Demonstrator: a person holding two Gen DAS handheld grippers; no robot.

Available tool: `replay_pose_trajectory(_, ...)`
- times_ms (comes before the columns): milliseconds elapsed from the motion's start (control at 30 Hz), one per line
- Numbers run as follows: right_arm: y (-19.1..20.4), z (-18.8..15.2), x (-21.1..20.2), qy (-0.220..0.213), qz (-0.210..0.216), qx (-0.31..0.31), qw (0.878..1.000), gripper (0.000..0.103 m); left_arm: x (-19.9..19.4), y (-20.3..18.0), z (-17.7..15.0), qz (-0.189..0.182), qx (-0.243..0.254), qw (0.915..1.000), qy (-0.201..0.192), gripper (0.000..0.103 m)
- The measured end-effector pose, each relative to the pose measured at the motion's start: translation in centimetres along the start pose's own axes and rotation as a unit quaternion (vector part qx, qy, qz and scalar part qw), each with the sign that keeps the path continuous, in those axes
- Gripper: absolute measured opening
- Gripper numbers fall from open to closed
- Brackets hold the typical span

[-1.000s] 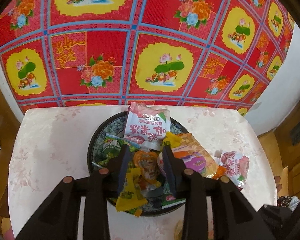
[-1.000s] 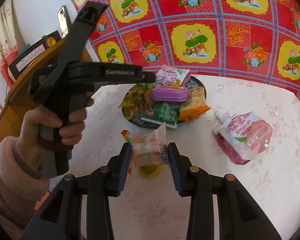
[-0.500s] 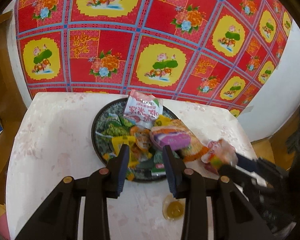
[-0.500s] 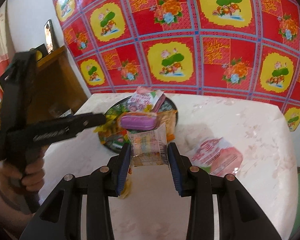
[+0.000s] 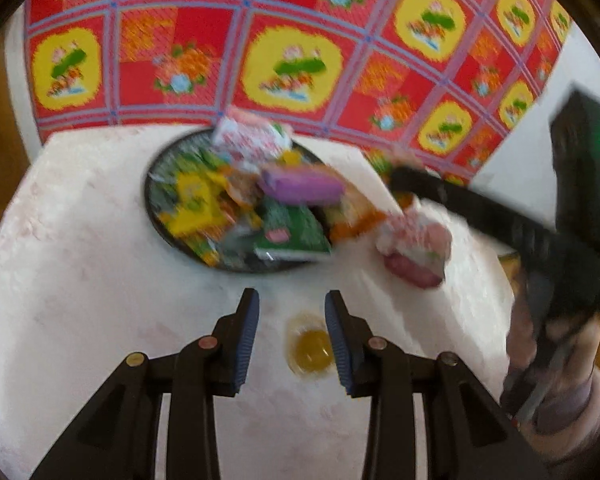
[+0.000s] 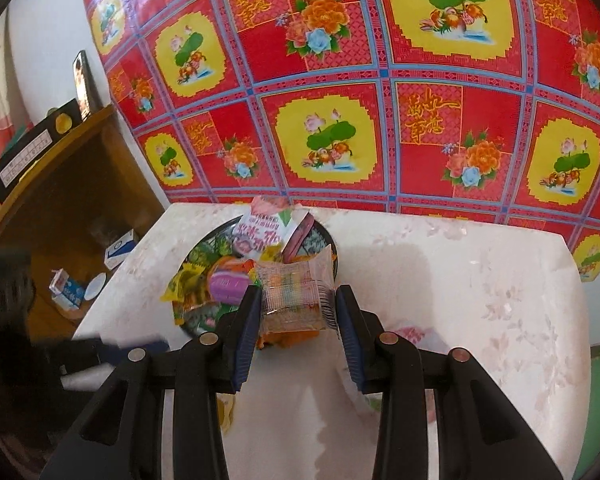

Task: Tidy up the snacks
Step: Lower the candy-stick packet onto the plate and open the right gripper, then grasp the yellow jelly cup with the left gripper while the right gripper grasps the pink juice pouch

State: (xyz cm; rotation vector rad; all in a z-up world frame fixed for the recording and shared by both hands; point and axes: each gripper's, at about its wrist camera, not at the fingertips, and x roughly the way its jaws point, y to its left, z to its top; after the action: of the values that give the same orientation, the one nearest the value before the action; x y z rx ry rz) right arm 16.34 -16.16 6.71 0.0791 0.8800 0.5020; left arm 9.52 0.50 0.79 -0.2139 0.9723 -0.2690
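Observation:
A dark plate (image 5: 156,216) on the white table holds several snacks: a purple packet (image 5: 300,186), a green packet (image 5: 292,232), yellow packets (image 5: 196,200) and a pink-white pouch (image 5: 252,136). My left gripper (image 5: 292,320) hangs open over the near table, nothing between its pads. A yellow jelly cup (image 5: 310,350) lies on the cloth just below it. My right gripper (image 6: 296,304) is shut on a clear packet of coloured candy (image 6: 296,294), held at the near rim of the plate (image 6: 334,252). A second pink pouch (image 5: 416,244) lies right of the plate.
A red and yellow flowered cloth (image 6: 380,80) hangs behind the table. A wooden cabinet (image 6: 72,184) with small boxes stands to the left. In the left wrist view a hand (image 5: 560,340) carries the right gripper's black body (image 5: 500,220) above the table's right side.
My left gripper has drawn back from over the plate to the near table above the jelly cup. My right gripper has carried the clear packet forward to the plate.

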Motion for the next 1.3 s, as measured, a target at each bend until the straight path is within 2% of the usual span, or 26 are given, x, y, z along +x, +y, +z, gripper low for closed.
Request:
replay_pose_trajectory(133, -0.4, 0.4, 0.4, 0.001, 0.002, 0.003, 1.000, 0.039, 0.9, -1.2, -1.4, 0.000, 0.022, 0.9997, 0.013, 0.036)
replay_pose_trajectory(200, -0.5, 0.5, 0.6, 0.003, 0.004, 0.002, 1.000, 0.039, 1.4, -1.9, -2.0, 0.013, 0.039, 0.9990, 0.016, 0.036)
replay_pose_trajectory(367, -0.8, 1.2, 1.7, 0.010, 0.006, -0.001, 1.000, 0.039, 2.3, -2.2, -2.8, 0.026, 0.047, 0.9983, 0.024, 0.039)
replay_pose_trajectory(533, -1.0, 1.9, 3.7, 0.023, 0.005, -0.003, 1.000, 0.039, 2.4, -2.8, -3.2, 0.040, 0.066, 0.9969, 0.010, 0.039)
replay_pose_trajectory(667, -0.9, 2.3, 5.1, 0.032, 0.008, -0.004, 0.999, 0.039, 2.6, -3.6, -3.5, 0.063, 0.097, 0.9933, 0.002, 0.033)
replay_pose_trajectory(1000, -0.5, 2.8, 7.4, 0.057, 0.040, 0.002, 0.998, 0.040, 2.1, -3.5, -3.4, 0.044, 0.075, 0.9962, -0.005, 0.032)
replay_pose_trajectory(1067, -0.5, 2.8, 7.3, 0.057, 0.053, 0.009, 0.997, 0.045, 2.0, -3.5, -3.3, 0.044, 0.071, 0.9964, -0.009, 0.032)
replay_pose_trajectory(1133, -0.4, 2.7, 6.8, 0.053, 0.046, 0.006, 0.998, 0.051, 1.9, -3.4, -3.2, 0.045, 0.067, 0.9967, -0.012, 0.032)
replay_pose_trajectory(1300, -0.6, 2.1, 5.2, 0.045, 0.025, -0.003, 0.999, 0.053, 2.2, -3.4, -3.2, 0.044, 0.058, 0.9973, -0.012, 0.032)
